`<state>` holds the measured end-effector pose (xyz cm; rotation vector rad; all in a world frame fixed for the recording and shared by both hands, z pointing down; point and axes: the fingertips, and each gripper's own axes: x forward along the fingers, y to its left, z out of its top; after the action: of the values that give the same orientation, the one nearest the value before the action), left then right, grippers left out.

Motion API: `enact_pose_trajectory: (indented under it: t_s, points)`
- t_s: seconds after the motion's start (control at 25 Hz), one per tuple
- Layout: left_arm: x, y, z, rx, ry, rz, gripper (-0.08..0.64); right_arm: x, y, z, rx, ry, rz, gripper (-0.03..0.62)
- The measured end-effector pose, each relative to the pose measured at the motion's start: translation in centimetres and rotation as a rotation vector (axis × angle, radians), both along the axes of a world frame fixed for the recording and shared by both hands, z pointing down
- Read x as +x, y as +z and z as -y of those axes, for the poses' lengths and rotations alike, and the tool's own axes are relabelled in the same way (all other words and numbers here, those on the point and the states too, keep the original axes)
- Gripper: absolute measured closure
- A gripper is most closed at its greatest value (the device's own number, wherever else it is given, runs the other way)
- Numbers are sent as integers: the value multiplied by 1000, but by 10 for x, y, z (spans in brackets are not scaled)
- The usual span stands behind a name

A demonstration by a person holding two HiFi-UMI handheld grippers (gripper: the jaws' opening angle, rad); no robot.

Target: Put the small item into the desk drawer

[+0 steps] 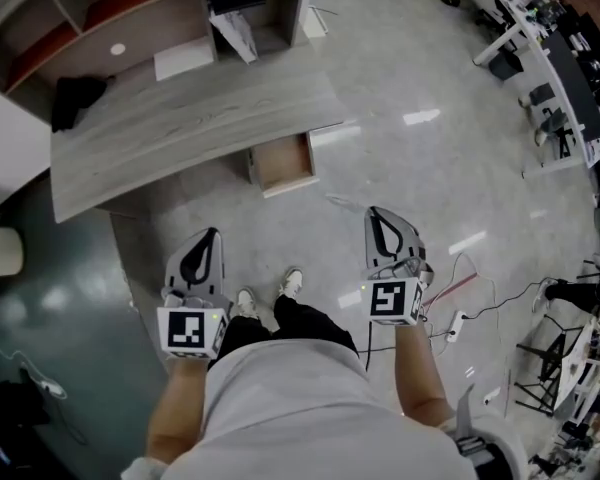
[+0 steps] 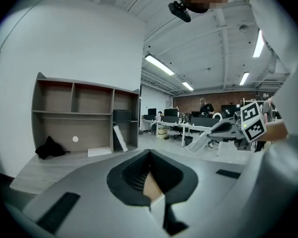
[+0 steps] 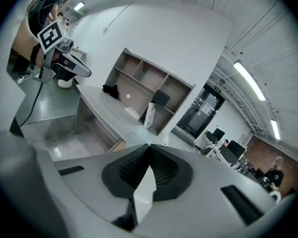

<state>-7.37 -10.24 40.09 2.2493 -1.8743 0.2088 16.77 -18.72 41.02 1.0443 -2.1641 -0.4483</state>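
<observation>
In front of the desk [image 1: 180, 118], the drawer [image 1: 285, 163] stands open and we see nothing inside. The right gripper [image 1: 378, 214] is clenched on what looks like the see-through small item [image 3: 134, 133]. The left gripper [image 1: 212, 234] is clenched and empty. Still to do: carry it over and drop it in.

A glossy pale floor [image 1: 420, 188] runs beneath a grey wood-grain desk [image 1: 180, 118] and open shelving unit [image 2: 84, 113] against a white wall [image 2: 79, 43], with ceiling strip lights [image 2: 159, 64] above distant office workstations [image 1: 555, 68].
</observation>
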Motion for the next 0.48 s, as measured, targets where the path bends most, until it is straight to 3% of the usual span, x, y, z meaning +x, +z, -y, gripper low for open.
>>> enact_pose_trajectory:
  t_s: [0.48]
  points:
    - [9, 42, 18, -50, -17, 23, 541, -22, 61, 32, -18, -61, -67, 569]
